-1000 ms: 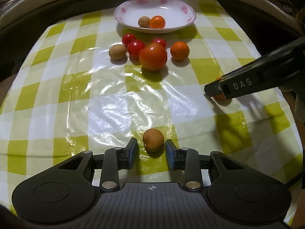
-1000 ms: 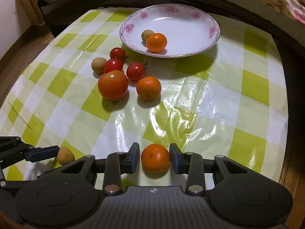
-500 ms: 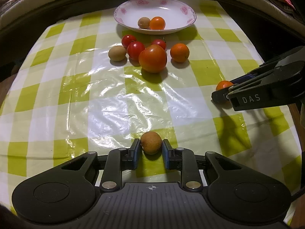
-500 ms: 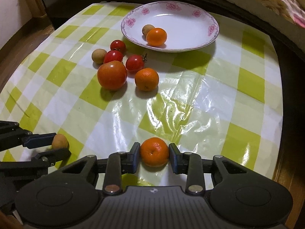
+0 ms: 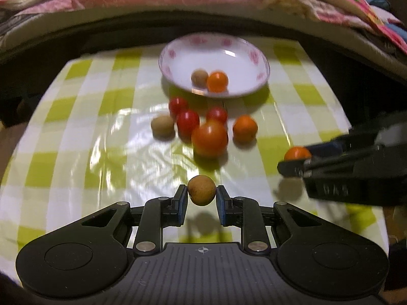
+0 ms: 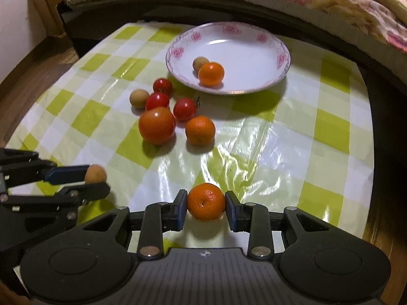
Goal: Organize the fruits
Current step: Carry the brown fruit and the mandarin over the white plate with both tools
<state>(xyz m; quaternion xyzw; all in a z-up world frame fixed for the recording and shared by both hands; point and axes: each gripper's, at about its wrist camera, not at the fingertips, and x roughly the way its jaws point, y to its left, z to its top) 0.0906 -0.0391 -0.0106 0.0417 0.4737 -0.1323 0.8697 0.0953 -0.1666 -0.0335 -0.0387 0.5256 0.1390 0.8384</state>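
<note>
above the checked tablecloth both grippers, a second ago open, now carry clamped fruit plateward: left gripper a longan, right gripper a tangerine.

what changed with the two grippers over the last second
Both closed and lifted. The left gripper shut on the longan, the right gripper on the orange; each fruit now hangs above the cloth with its shadow below. The plate and the loose fruit beside it stayed put.
</note>
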